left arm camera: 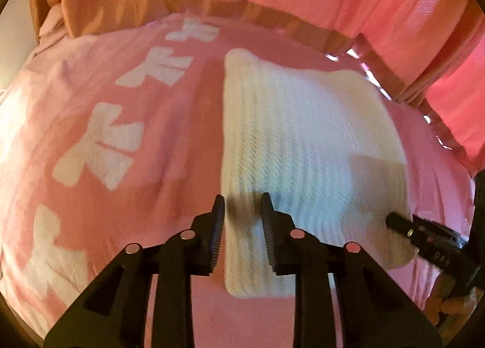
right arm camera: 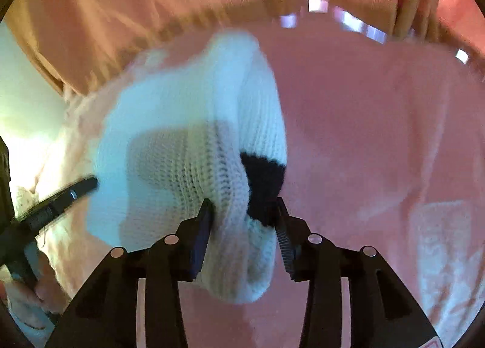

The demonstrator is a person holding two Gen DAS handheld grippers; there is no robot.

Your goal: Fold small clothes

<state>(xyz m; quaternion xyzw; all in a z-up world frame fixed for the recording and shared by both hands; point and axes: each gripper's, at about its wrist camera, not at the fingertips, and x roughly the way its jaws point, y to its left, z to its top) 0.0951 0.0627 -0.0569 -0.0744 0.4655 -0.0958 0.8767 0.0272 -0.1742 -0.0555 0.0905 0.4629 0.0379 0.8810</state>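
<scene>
Centrally, a white knit garment point(left arm camera: 306, 142) lies on a pink blanket point(left arm camera: 169, 142) with white bows. Left gripper point(left arm camera: 242, 211), jaws parted, straddles the knit's near left edge without pinching it. Right gripper point(right arm camera: 242, 211), jaws partly closed, clasps a bunched fold with a black patch point(right arm camera: 263, 178)

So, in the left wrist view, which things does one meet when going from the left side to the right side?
White patterns on the pink blanket → left gripper → white knitted garment → right gripper, at the garment's right edge.
</scene>
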